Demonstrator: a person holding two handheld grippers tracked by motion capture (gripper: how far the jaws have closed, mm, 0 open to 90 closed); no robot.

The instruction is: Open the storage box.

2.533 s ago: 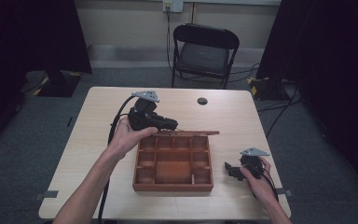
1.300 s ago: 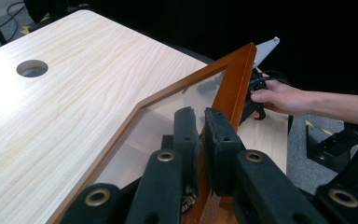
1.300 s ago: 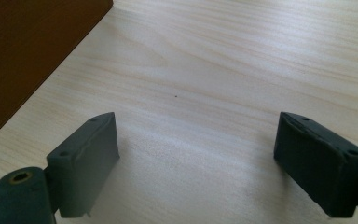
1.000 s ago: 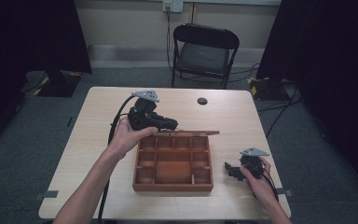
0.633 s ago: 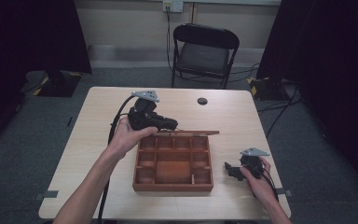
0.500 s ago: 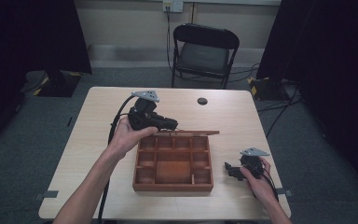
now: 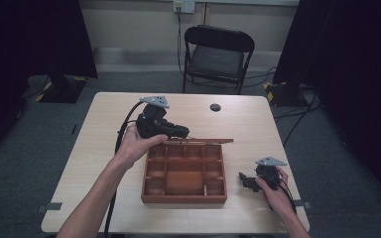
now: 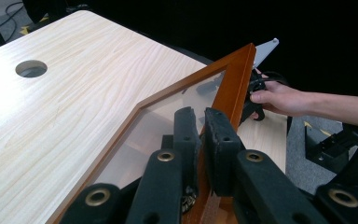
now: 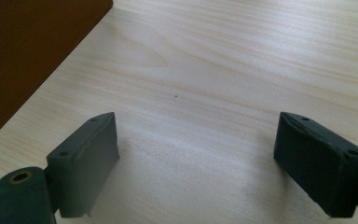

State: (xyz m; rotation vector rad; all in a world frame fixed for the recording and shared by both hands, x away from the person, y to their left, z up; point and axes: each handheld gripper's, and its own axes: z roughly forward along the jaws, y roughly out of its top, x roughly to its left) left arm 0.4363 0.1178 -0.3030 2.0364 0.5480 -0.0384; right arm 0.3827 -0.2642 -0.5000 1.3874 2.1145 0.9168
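Observation:
A brown wooden box (image 7: 183, 199) with several compartments sits at the table's middle front. Its glass-paned lid (image 7: 201, 141) stands raised along the far side. My left gripper (image 7: 182, 133) is at the lid's left end, and in the left gripper view it (image 8: 201, 126) is shut on the lid's wooden frame (image 8: 235, 79), one jaw on each side. My right gripper (image 7: 243, 179) rests low on the table just right of the box. Its jaws (image 9: 196, 158) stand wide open over bare wood, with the box's side wall (image 9: 28, 56) at the left.
A round cable hole (image 7: 215, 107) lies in the table's far middle. A black folding chair (image 7: 218, 49) stands behind the table. The left gripper's black cable (image 7: 116, 148) trails off the near edge. Bare tabletop (image 7: 104, 129) spreads to the left.

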